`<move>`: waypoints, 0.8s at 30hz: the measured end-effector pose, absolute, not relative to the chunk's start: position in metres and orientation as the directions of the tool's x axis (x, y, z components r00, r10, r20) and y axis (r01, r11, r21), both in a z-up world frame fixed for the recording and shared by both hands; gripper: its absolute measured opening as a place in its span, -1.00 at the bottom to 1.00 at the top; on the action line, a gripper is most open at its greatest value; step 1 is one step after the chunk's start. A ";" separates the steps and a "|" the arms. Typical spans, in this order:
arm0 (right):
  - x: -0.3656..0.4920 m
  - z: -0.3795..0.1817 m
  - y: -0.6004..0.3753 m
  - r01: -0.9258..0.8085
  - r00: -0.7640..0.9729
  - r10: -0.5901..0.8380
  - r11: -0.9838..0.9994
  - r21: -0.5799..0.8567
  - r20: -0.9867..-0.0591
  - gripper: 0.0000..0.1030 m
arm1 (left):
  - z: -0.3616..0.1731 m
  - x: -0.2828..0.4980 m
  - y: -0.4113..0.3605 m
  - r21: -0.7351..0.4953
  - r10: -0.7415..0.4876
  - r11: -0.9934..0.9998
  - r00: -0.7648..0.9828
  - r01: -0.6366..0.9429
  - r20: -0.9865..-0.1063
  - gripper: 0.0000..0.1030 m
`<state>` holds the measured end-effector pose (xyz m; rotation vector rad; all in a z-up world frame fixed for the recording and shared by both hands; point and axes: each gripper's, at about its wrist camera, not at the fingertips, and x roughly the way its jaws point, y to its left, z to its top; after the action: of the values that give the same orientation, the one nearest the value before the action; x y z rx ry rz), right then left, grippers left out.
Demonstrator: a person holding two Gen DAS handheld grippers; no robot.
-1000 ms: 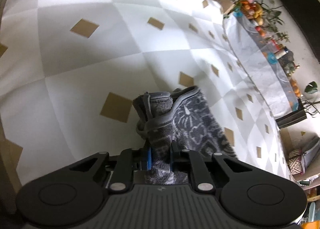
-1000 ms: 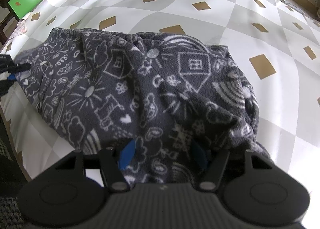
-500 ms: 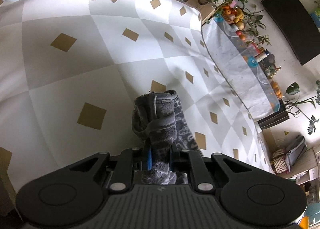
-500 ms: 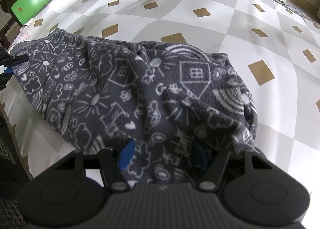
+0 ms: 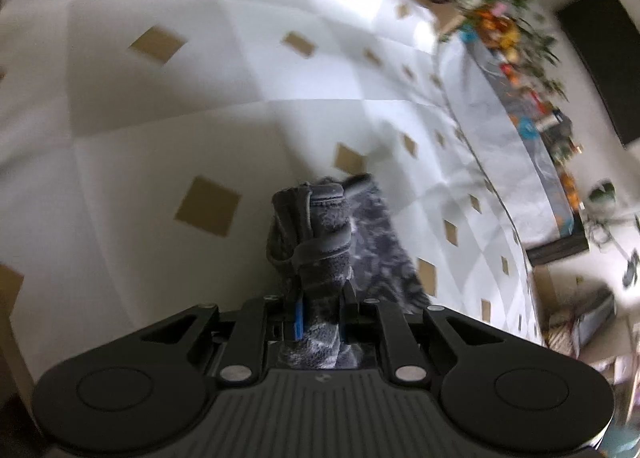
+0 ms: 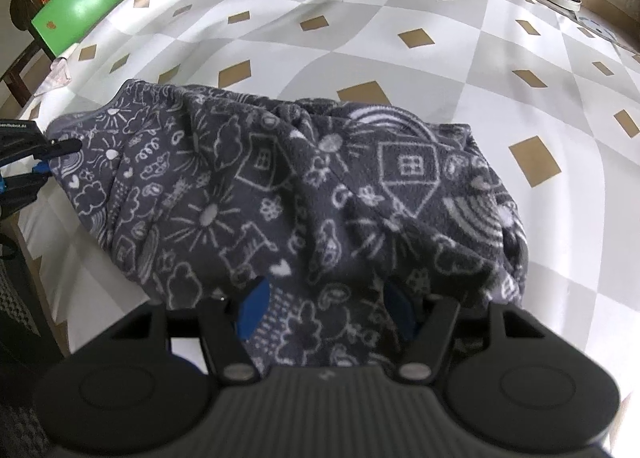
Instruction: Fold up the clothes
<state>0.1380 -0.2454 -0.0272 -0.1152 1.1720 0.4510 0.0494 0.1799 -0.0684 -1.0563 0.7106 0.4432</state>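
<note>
Left gripper (image 5: 320, 318): jaws pinched tight on a bunched corner of the dark grey fleece garment (image 6: 304, 193); hem band and folded edge stick up just ahead of the fingertips. Left-wrist view is motion-blurred.

Right gripper (image 6: 328, 310): jaws about half apart, a thick wad of the same garment filling the gap between the blue pads (image 6: 252, 310); fabric drapes over both fingers. Pad contact hidden by the cloth, so whether it is clamped cannot be told.

Garment: white doodle print (houses, suns, clouds), crumpled, spread ahead of the right gripper on the checked tablecloth (image 6: 400, 57), stretching across to the left gripper at its far left edge.
</note>
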 end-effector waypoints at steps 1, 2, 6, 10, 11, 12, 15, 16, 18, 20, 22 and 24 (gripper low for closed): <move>0.139 -0.028 -0.245 -0.400 0.309 0.279 0.905 0.142 -0.909 0.19 | -0.072 0.049 0.182 -0.632 -0.001 0.426 0.698 -0.647 -0.716 -0.76; 0.139 -0.030 -0.245 -0.401 0.307 0.277 0.905 0.141 -0.911 0.19 | -0.075 0.048 0.182 -0.632 -0.001 0.423 0.698 -0.649 -0.717 -0.75; 0.141 -0.033 -0.243 -0.406 0.301 0.277 0.903 0.140 -0.913 0.19 | -0.082 0.048 0.183 -0.633 0.003 0.410 0.695 -0.657 -0.719 -0.63; 0.140 -0.034 -0.241 -0.414 0.299 0.276 0.900 0.137 -0.913 0.19 | -0.090 0.051 0.183 -0.614 0.005 0.414 0.676 -0.672 -0.737 -0.25; 0.141 -0.034 -0.241 -0.414 0.298 0.277 0.900 0.137 -0.914 0.19 | -0.093 0.052 0.183 -0.611 0.004 0.409 0.671 -0.677 -0.741 -0.19; 0.141 -0.035 -0.241 -0.414 0.297 0.277 0.900 0.138 -0.914 0.19 | -0.095 0.053 0.184 -0.612 0.002 0.402 0.669 -0.681 -0.743 -0.18; 0.142 -0.036 -0.241 -0.416 0.294 0.278 0.899 0.140 -0.914 0.19 | -0.099 0.057 0.186 -0.607 0.006 0.391 0.661 -0.692 -0.750 -0.13; 0.142 -0.037 -0.241 -0.416 0.293 0.279 0.898 0.140 -0.914 0.19 | -0.102 0.058 0.187 -0.606 0.008 0.384 0.659 -0.697 -0.752 -0.12; 0.142 -0.037 -0.241 -0.418 0.292 0.281 0.897 0.142 -0.914 0.19 | -0.106 0.059 0.190 -0.616 0.008 0.361 0.663 -0.700 -0.749 -0.12; 0.143 -0.038 -0.241 -0.418 0.291 0.282 0.897 0.144 -0.914 0.19 | -0.109 0.057 0.191 -0.635 0.007 0.340 0.677 -0.694 -0.736 -0.14; 0.142 -0.038 -0.241 -0.419 0.292 0.281 0.897 0.142 -0.914 0.19 | -0.108 0.056 0.189 -0.635 0.013 0.345 0.680 -0.691 -0.733 -0.46; 0.141 -0.036 -0.239 -0.426 0.298 0.275 0.895 0.131 -0.914 0.19 | -0.102 0.055 0.186 -0.639 0.012 0.368 0.691 -0.675 -0.723 -0.64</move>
<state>0.1409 -0.2388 -0.0364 -0.1462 1.1807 0.4680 0.0554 0.1858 -0.1018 -1.1200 0.7001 0.4905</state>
